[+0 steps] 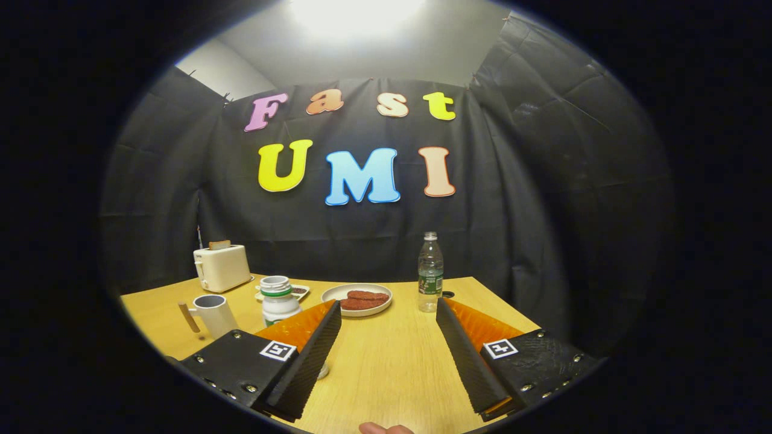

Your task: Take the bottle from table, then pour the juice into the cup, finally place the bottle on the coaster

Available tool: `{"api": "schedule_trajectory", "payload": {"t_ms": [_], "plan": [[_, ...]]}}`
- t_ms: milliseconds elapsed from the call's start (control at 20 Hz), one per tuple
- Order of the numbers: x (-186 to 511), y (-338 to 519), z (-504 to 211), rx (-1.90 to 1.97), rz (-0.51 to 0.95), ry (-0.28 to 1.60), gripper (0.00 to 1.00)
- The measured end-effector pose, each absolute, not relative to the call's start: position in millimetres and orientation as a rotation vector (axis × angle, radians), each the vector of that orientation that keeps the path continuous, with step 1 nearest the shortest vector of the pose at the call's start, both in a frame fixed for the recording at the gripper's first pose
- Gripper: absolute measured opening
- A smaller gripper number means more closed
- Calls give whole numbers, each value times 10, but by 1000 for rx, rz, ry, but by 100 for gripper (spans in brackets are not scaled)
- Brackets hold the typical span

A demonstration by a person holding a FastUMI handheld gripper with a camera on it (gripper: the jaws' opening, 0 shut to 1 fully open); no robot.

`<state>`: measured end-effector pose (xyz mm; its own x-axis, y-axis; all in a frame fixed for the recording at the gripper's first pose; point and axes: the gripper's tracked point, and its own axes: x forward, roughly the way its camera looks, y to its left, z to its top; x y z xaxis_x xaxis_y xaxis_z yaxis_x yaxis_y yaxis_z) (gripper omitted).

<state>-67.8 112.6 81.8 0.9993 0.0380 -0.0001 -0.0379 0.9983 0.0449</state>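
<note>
A clear plastic bottle (430, 272) with a green label and a pale cap stands upright near the table's far right edge, just beyond my right fingertip. A small dark round patch (447, 294) lies on the table right beside its base; I cannot tell whether it is the coaster. A white cup (214, 313) with a wooden handle stands left of my left finger. My gripper (388, 306) is open, its black ribbed fingers (307, 355) spread wide above bare tabletop with nothing between them.
A white jar (279, 299) with a green band stands just past my left fingertip, with a small tray (300, 292) behind it. A plate (329, 295) of dark sausages sits ahead between the fingers. A toaster (221, 267) holding bread is far left. A person's fingertip (386, 429) shows below.
</note>
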Motion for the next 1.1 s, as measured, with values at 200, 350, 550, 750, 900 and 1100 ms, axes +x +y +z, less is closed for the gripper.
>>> {"api": "schedule_trajectory", "payload": {"t_ms": [200,350,550,750,900,1100], "plan": [[-791,1441,812,53,76,-10,97],[-824,1716,694,51,125,7,97],[-797,2006,536,56,176,20,97],[-659,2156,342,71,182,55,98],[-544,2233,248,63,168,65,97],[-410,2367,209,62,167,65,97]]}}
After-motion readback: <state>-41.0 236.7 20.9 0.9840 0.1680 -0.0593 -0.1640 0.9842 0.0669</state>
